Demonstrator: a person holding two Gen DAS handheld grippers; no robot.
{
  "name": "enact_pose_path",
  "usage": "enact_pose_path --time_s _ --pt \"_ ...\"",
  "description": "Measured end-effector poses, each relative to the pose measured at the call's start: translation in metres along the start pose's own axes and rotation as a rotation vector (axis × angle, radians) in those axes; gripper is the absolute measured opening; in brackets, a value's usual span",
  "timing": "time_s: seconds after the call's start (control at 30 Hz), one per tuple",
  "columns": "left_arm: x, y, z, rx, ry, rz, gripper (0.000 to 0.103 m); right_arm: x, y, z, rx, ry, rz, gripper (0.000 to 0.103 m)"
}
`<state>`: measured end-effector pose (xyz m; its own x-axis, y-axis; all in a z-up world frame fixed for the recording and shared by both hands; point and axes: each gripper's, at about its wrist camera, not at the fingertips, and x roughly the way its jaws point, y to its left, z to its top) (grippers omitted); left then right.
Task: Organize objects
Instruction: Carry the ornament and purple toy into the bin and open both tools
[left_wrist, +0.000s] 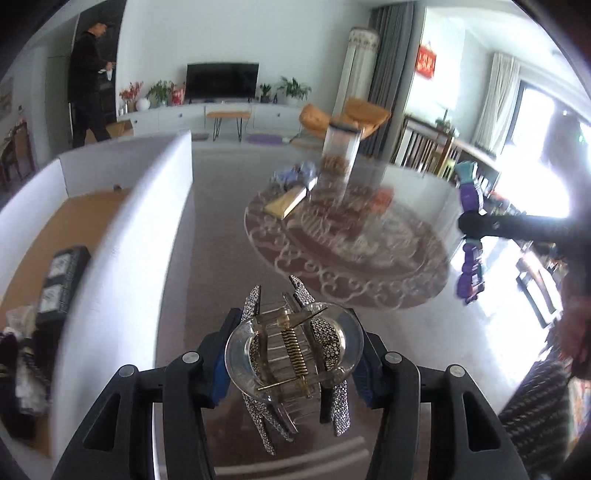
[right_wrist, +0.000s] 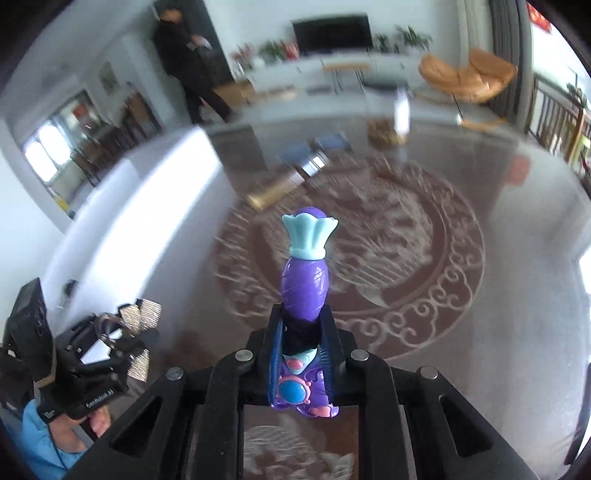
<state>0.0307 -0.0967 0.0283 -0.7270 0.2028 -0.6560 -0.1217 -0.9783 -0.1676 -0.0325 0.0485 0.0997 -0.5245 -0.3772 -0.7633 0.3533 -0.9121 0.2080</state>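
hair claw (left_wrist: 293, 354) between left tongs (left_wrist: 291, 354)

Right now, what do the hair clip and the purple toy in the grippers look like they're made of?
Hair clip: apparently clear glossy plastic, since you see through its body, with glittering rhinestone-like strips and a brassy metal coil spring. Purple toy: likely smooth moulded plastic, judging by its shiny highlights, with a pale teal fin.
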Motion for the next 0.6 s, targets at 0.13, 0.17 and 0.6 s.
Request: enact_pose_path --time_s 0.13,0.17,0.6 --pt "-0.069 0.033 0.029 -0.045 -0.123 0.019 0.053 -0.024 0.060 0.021 -0.052 -0.093 0.114 0.019" --pt "-0.083 0.044 0.033 -0.050 -0.149 0.049 0.053 -0.030 0.082 0.028 -0.074 -0.111 0.158 0.019" --pt "-0.095 0.260 0.002 -0.393 0.150 0.442 0.058 0.067 0.300 0.042 -0.282 0.155 0.475 0.048"
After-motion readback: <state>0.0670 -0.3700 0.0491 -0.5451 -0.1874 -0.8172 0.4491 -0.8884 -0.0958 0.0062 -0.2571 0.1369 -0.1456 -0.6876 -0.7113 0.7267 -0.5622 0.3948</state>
